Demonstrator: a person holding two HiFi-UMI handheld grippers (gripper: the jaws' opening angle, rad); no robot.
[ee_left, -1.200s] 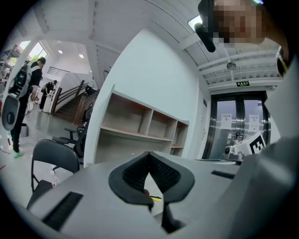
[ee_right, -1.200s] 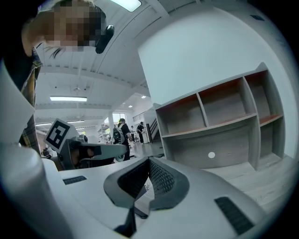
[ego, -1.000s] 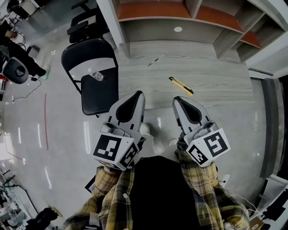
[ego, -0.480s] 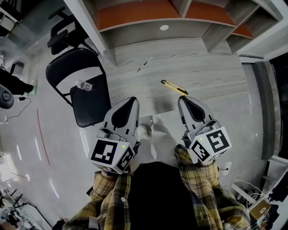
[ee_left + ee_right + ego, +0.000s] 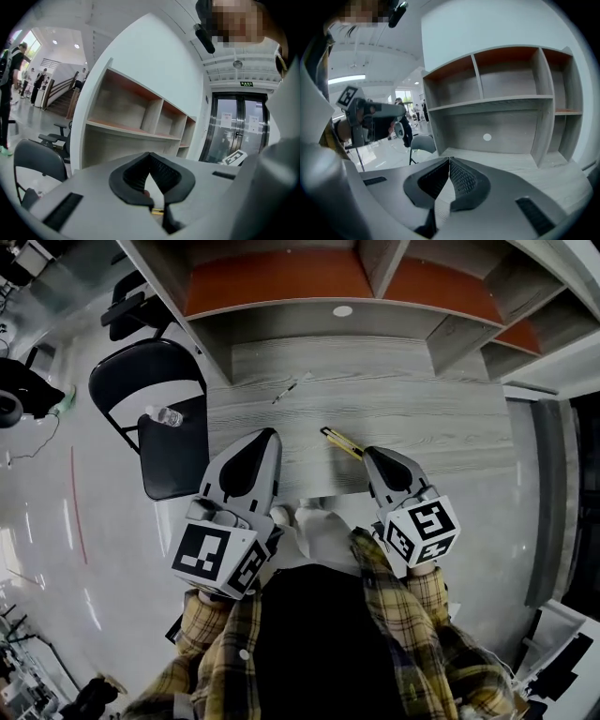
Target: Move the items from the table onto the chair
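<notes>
Head view: left gripper (image 5: pixel 270 434) and right gripper (image 5: pixel 370 454) are both closed and empty at the table's (image 5: pixel 441 418) near edge. A yellow utility knife (image 5: pixel 342 442) lies just beyond the right gripper's tip, with a pen (image 5: pixel 287 388) farther back. The chair (image 5: pixel 173 460) at left carries a bottle (image 5: pixel 165 415). Risk: closed jaws would likely shove the knife away unless opened first.

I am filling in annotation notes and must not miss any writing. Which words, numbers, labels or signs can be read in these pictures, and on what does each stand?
No text can be read with certainty.
Green sign above the glass doors: too small to read.
Paper notices on those doors: blurred.
Label of the bottle on the chair: too small to read.
Square markers: black-and-white patterns, no letters.
</notes>
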